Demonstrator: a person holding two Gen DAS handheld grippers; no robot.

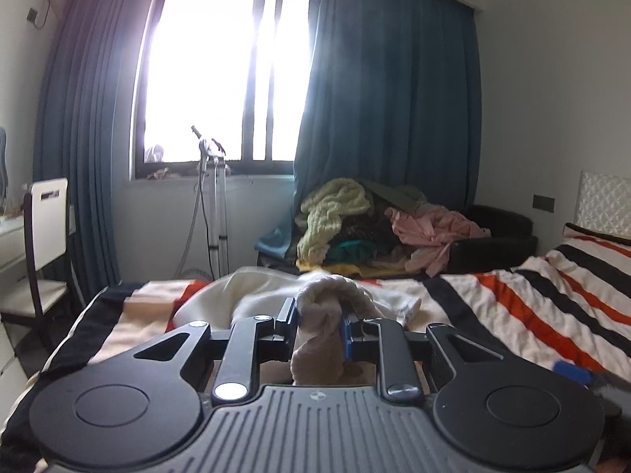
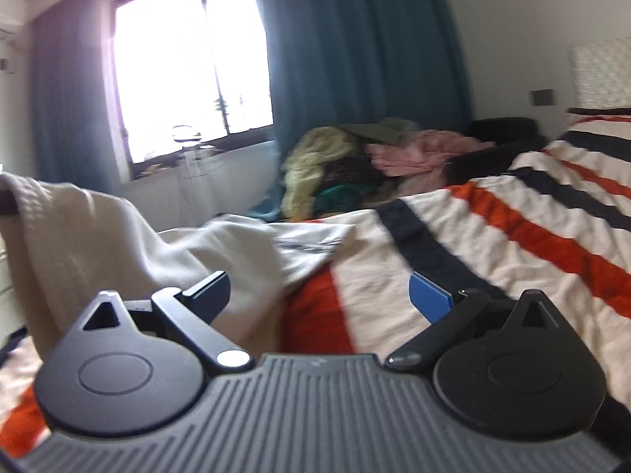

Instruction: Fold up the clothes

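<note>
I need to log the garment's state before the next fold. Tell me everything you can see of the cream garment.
The cream garment is a soft, knit-looking piece, crumpled rather than flat, on the striped blanket. One bunched part is pinched in the left tongs, which lift it so the cloth drapes down from there. The right view shows dark print on a flatter part. The right tongs are open and hold nothing.

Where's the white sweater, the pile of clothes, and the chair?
White sweater (image 1: pixel 319 315), left wrist view, on the bunched part pinched in the left gripper.
Pile of clothes (image 1: pixel 339 205), left wrist view, on the green knit on top.
Chair (image 1: pixel 47 220), left wrist view, on its white back.
</note>
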